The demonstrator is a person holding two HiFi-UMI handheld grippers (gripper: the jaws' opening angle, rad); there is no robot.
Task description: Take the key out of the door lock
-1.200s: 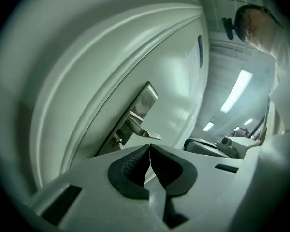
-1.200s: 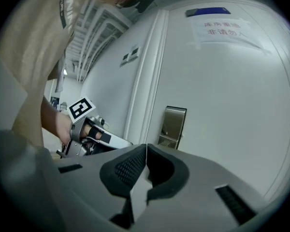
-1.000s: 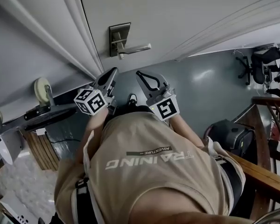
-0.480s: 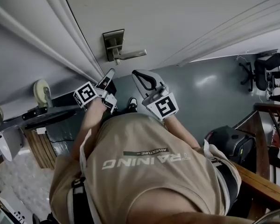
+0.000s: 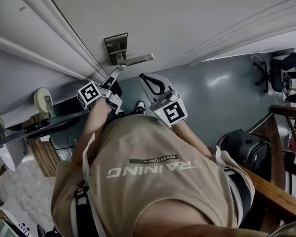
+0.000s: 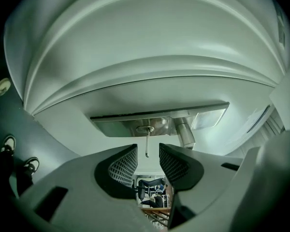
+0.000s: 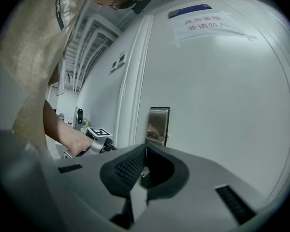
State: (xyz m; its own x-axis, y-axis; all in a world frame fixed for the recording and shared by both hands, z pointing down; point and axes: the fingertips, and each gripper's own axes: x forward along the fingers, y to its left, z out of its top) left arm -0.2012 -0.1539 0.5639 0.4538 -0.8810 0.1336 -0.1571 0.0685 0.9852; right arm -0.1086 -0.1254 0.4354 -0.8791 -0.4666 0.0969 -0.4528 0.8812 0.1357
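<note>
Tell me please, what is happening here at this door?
A person stands at a door with a two-jaw gripper in each hand. The left gripper points at the key, which sticks out of the lock plate next to the door handle. Its jaws are apart and lined up on the key, not gripping it. The right gripper is near the door, its jaws shut and empty.

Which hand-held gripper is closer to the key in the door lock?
Left. The left hand-held gripper is right in front of the key, jaws open and lined up on it. The right hand-held gripper is farther out, toward the lever handle side, jaws together.
</note>
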